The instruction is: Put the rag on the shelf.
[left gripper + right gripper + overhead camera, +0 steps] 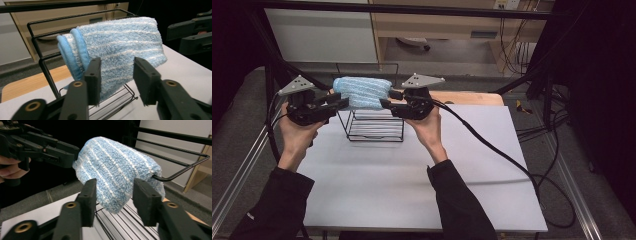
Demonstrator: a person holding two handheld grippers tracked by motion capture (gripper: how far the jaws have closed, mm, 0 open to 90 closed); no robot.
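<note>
Both sets of jaws stand apart, nothing clamped: the left gripper [341, 103] sits at one end of the blue striped towel [362, 92], the right gripper [388, 106] at the other. The towel hangs folded over the top bar of the black wire rack [374, 131], draped down both sides, between my two sets of fingers and slightly ahead of them. In the left gripper view the hemmed edge [75, 52] sits just past my left-hand finger [93, 80], with pile showing in the gap but no pad pressing on it. In the right gripper view the drooping corner of the towel [117, 202] hangs between and beyond my pads, likewise untouched. I read the step as letting go after draping, so doing it well means pulling each gripper straight back along its own axis, away from the cloth, so no pad snags a loop and drags the towel off the bar. Watch points: the rack's upper wire [180, 173] runs close beside my right-side finger in the right gripper view; the rack's upright wire [47, 72] is just left of my left gripper's fingers. Free room: the white tabletop [412, 185] behind and below both grippers is open, so retreat toward me is the safe lane. The cable [492, 145] trails off the right gripper across the table, well apart from the rack.
</note>
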